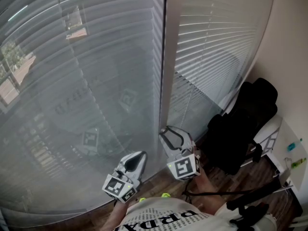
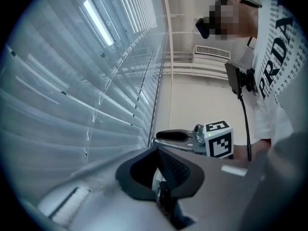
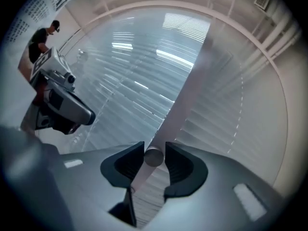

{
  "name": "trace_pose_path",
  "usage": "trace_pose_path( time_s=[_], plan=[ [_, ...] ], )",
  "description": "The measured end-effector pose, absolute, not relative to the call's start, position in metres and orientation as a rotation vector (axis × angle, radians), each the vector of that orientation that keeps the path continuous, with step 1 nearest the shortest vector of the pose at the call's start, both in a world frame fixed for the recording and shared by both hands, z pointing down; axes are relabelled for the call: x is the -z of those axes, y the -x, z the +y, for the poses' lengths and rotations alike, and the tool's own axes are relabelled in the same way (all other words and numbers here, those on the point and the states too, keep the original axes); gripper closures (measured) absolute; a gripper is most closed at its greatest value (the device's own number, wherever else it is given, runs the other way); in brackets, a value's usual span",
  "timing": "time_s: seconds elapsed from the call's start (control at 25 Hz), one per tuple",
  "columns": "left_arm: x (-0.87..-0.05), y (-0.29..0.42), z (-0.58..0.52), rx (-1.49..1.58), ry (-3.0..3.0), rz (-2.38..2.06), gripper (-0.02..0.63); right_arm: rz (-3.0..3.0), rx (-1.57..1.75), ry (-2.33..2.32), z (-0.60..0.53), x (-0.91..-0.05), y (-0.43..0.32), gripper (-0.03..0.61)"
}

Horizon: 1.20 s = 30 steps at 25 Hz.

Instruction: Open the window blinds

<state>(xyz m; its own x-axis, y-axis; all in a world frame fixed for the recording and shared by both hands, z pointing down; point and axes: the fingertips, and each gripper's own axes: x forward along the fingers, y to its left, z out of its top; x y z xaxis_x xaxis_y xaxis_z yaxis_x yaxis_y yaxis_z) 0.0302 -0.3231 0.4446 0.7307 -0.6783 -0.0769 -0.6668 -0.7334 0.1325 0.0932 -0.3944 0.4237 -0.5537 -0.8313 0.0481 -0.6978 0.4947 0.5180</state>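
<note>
My right claw (image 3: 154, 163) is pinching the wand (image 3: 154, 156). The round tip is sitting between the pads, and both pads are reading as pressed up against it. The claw is pointing level at the window, parked directly in front of the window post (image 1: 166, 57), low on it. From the right gripper view the wand tip is lining up on the post itself.

My left claw (image 1: 143, 154) is hanging just left of the post and a bit lower than the right one. Its jaws are pressed together and gripping nothing.

Blinds are both hanging fully down:
- The left blind (image 1: 82, 71), left of the post, is tilting its slats enough that buildings outside are showing through, and reflections of my marker cubes are showing on the glass.
- The right blind (image 1: 216, 37), right of the post, is looking paler, and I'm seeing nothing through it.

A black bag (image 1: 245, 124) is sitting well right of the post, down by the wall.
</note>
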Motion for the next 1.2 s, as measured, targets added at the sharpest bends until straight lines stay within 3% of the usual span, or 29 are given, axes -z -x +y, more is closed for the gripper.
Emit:
trace_pose_path(
  time_s=[0.6,1.2],
  plan=[
    [-0.4476,-0.0323,-0.3195,0.179,-2.824,-1.102,0.621,-2.308,0.778,-1.226,-0.3991,-0.4327,-0.0918,0.445],
    [-0.4491,-0.0314,-0.3219,0.182,-2.826,-1.092,0.621,-2.530,0.443,-1.342,-0.4022,-0.4295,-0.0973,0.445]
  ],
)
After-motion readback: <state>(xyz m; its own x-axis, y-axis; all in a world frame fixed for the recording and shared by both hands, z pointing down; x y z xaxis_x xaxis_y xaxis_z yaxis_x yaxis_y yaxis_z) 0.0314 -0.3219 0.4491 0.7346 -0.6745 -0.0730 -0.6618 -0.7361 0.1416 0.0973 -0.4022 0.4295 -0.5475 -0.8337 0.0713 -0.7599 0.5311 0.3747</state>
